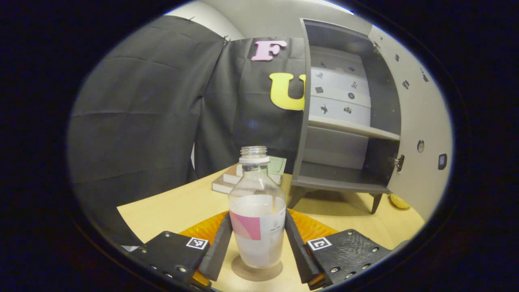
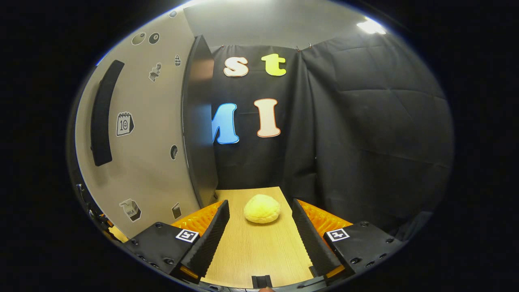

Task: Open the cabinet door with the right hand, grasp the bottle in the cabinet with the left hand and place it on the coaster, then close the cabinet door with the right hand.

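Left gripper view faces cabinet point(image 1: 344, 121) interior; right gripper view hugs door point(image 2: 138, 134) (shared tabletop point(image 2: 259, 247)).

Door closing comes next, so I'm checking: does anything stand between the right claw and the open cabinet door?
Nothing visible does. The right claw is open over bare table, with the open cabinet door close on its left. The yellow bun lies ahead between its fingers, right of the door's edge, not in the gap to the door.

left hand-held gripper point(image 1: 258, 247) | right hand-held gripper point(image 2: 259, 235) | black screwed plates, square markers
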Tool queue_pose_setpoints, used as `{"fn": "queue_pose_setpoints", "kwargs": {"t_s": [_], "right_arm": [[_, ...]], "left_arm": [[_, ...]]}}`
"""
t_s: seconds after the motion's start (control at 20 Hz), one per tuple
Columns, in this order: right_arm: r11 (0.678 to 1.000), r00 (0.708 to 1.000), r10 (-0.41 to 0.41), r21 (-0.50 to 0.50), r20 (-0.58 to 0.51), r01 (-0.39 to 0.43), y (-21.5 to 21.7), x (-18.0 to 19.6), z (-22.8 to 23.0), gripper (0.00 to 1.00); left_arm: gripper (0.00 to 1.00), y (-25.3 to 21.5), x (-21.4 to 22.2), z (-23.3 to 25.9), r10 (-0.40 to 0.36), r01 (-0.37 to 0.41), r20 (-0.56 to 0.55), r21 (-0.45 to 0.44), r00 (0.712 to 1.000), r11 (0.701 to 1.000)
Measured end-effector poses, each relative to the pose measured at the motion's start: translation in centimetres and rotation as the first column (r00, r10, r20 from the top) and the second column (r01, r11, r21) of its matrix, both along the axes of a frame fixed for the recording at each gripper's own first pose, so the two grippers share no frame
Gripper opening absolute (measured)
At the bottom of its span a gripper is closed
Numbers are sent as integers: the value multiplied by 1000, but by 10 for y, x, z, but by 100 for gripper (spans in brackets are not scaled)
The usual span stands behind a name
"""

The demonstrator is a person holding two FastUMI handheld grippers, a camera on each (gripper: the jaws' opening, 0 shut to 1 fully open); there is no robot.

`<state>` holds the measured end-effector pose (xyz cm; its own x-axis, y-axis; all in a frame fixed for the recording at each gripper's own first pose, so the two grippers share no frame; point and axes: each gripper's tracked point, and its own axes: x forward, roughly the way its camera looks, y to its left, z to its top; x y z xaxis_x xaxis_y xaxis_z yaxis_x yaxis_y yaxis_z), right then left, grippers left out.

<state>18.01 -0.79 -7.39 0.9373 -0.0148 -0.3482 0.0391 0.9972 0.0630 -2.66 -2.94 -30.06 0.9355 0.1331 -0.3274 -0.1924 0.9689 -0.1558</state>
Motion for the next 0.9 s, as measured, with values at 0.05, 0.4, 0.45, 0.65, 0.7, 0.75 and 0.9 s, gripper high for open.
{"fn": "queue_pose_setpoints", "kwargs": {"t_s": [0.05, 0.4, 0.45, 0.65, 0.7, 0.75, 0.9], "right_arm": [[1000, 1000, -1, -1, -4, 1, 0, -1, -2, 93], [1000, 1000, 3, 0, -19, -3, 1, -4, -9, 98], [1000, 1000, 1, 1, -18, -1, 0, -4, -8, 98], [1000, 1000, -2, 9, -15, 2, 1, -4, -8, 98], [1000, 1000, 0, 9, -16, 0, 1, -4, -8, 98], [1000, 1000, 3, 9, -17, -3, 3, -4, -8, 98], [1000, 1000, 15, 13, -14, -15, 8, -3, -8, 98]], "left_arm": [[70, -2, -1, -4, -2, 2, -4, 4, 1000, 1000], [73, -8, -2, -22, -2, 2, 2, 49, 1000, 999], [73, -8, -3, -23, 5, -5, 2, 53, 1000, 999], [72, -11, -2, -32, 18, -18, 3, 39, 1000, 999], [72, -12, -7, -36, 16, -16, -2, 39, 1000, 999], [75, -14, -10, -39, 13, -12, -11, 39, 1000, 999], [81, -20, -16, -40, -1, 2, -25, 43, 1000, 999]]}}
